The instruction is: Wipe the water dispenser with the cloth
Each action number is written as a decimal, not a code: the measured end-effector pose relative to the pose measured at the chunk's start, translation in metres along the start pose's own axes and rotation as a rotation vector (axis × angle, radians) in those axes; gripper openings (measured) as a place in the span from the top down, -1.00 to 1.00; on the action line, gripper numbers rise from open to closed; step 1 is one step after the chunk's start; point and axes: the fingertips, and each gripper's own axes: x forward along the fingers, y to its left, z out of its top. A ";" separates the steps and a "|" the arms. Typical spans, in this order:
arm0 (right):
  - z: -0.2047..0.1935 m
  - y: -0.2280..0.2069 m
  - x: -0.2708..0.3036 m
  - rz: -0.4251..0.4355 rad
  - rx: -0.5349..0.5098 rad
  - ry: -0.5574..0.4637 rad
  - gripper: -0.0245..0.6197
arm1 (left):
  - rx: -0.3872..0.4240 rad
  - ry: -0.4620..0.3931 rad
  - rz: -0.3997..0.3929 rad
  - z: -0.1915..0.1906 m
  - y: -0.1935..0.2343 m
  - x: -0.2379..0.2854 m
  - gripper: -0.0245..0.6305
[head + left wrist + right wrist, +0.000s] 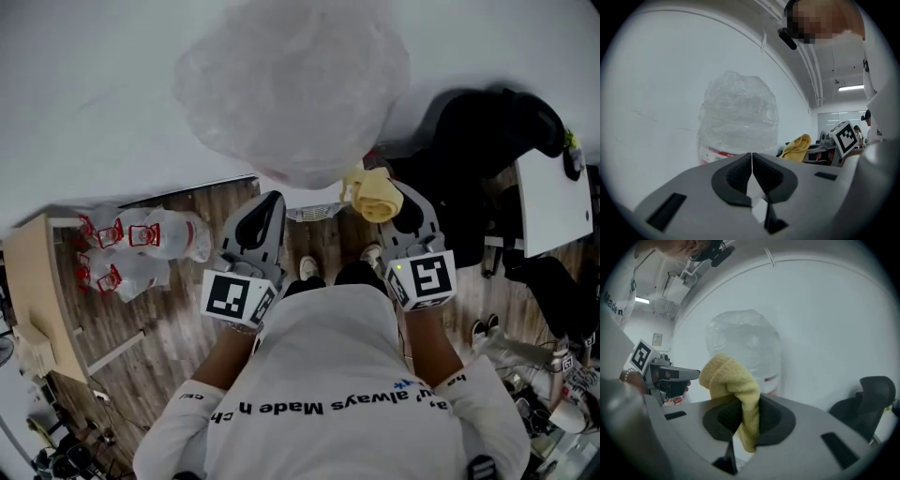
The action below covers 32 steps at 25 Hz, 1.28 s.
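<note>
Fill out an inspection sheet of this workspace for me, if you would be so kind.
Surface: wooden floor, the only surface seen under the grippers.
Job's things: yellow cloth; plastic-wrapped water bottle on the water dispenser, whose body is mostly hidden.
Clutter: packs of red-labelled bottles on the floor at left.
Grippers: left gripper shut, empty; right gripper shut on the yellow cloth, near the bottle, contact unclear.
Cables: nothing seen clearly.
Surroundings: white wall; black office chair and white table at right.
</note>
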 end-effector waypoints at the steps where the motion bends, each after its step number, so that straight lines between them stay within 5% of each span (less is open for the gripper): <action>1: 0.006 0.002 -0.003 0.003 -0.002 -0.009 0.74 | 0.005 -0.007 -0.001 0.004 -0.001 -0.001 0.85; 14: 0.072 0.043 -0.047 0.036 -0.029 -0.145 0.74 | 0.048 -0.102 0.005 0.060 -0.020 -0.036 0.85; 32: 0.085 0.060 -0.057 0.049 -0.064 -0.169 0.74 | 0.052 -0.136 -0.028 0.069 -0.021 -0.054 0.85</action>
